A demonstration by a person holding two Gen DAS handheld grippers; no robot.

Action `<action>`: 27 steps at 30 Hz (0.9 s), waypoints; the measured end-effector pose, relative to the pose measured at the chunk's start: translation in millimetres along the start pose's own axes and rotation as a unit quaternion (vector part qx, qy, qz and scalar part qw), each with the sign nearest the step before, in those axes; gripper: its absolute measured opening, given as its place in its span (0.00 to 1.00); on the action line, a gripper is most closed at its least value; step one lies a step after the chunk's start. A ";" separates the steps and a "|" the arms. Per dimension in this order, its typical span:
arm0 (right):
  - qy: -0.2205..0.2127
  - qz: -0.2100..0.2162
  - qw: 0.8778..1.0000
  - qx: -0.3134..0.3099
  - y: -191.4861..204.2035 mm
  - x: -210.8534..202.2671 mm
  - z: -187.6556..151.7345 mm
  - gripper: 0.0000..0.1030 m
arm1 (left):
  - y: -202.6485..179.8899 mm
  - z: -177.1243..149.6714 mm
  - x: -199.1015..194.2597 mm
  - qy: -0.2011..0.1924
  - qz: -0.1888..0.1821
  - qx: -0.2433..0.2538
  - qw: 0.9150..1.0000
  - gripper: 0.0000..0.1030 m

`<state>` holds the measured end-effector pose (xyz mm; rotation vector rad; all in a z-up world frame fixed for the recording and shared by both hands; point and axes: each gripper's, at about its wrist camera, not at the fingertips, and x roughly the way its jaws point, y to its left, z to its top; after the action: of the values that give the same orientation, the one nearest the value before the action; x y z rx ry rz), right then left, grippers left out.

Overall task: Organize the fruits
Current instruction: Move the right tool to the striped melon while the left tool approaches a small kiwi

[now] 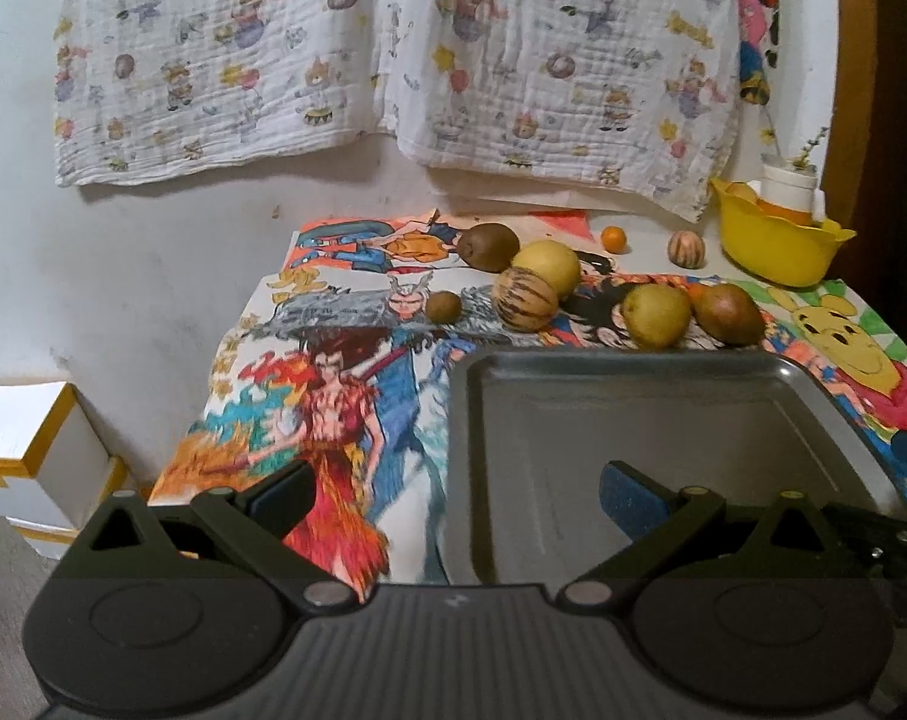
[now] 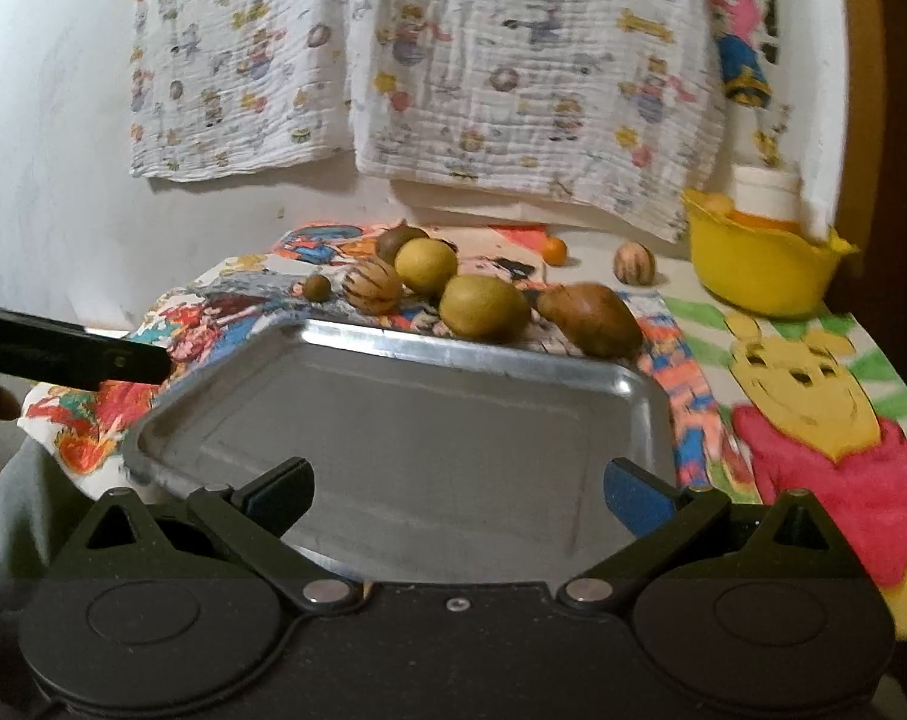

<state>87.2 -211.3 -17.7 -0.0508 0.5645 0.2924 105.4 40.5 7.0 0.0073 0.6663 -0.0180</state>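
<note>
Risk: the fruits sit loose in a tight row mid-frame just past the tray (image 2: 645, 414) far rim, so nudging one, say the pear (image 2: 483, 306) touching the brown fruit (image 2: 591, 319), could roll it across the glossy posters (image 2: 813, 396) and off the surface. Both views are motion-blurred, so aim may be off. My left fingers (image 1: 453, 501) and right fingers (image 2: 459, 489) are spread wide over the empty tray, holding and touching nothing.
</note>
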 end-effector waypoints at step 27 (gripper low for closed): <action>0.016 0.091 0.953 -0.287 43.5 167.3 133.8 0.83 | 62.0 101.8 172.0 0.020 -0.103 0.090 0.990 0.99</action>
<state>279.0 -109.3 7.3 -0.5693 0.5017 0.6314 304.7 98.8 -19.2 0.1130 0.7014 -0.2773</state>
